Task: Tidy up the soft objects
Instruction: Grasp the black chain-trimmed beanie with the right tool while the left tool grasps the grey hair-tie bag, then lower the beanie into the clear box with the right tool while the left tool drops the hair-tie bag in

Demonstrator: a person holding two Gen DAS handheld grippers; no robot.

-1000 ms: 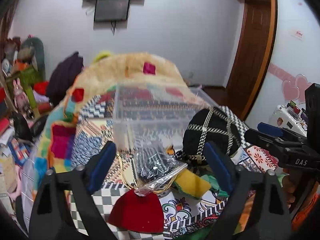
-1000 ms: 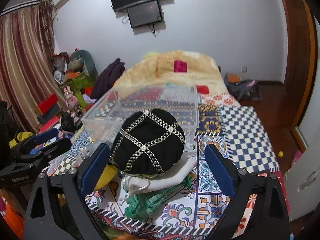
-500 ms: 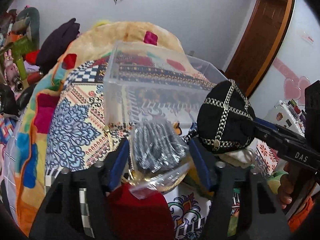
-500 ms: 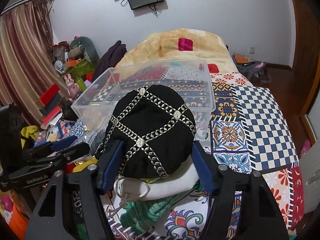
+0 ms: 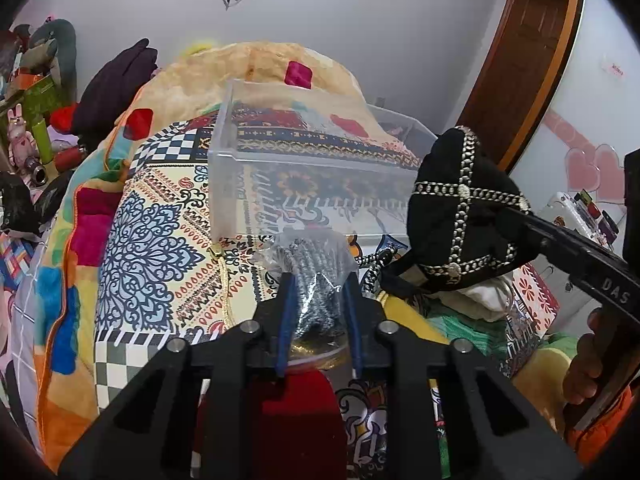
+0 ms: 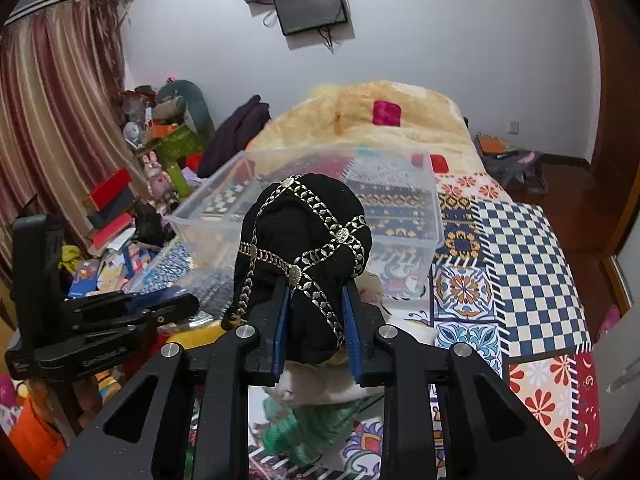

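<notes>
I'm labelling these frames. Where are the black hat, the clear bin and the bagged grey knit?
black hat (image 6: 304,240), right wrist view, on its crown.
clear bin (image 5: 304,160), left wrist view, on its near rim.
bagged grey knit (image 5: 316,280), left wrist view, on its middle.

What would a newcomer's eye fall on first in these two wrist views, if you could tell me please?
Probably the black cap with silver chain trim, pinched in the right gripper in front of the clear plastic bin on the patchwork bedspread. Next, the left gripper is shut on a grey knit item in a clear bag, just before the bin's near wall.
</notes>
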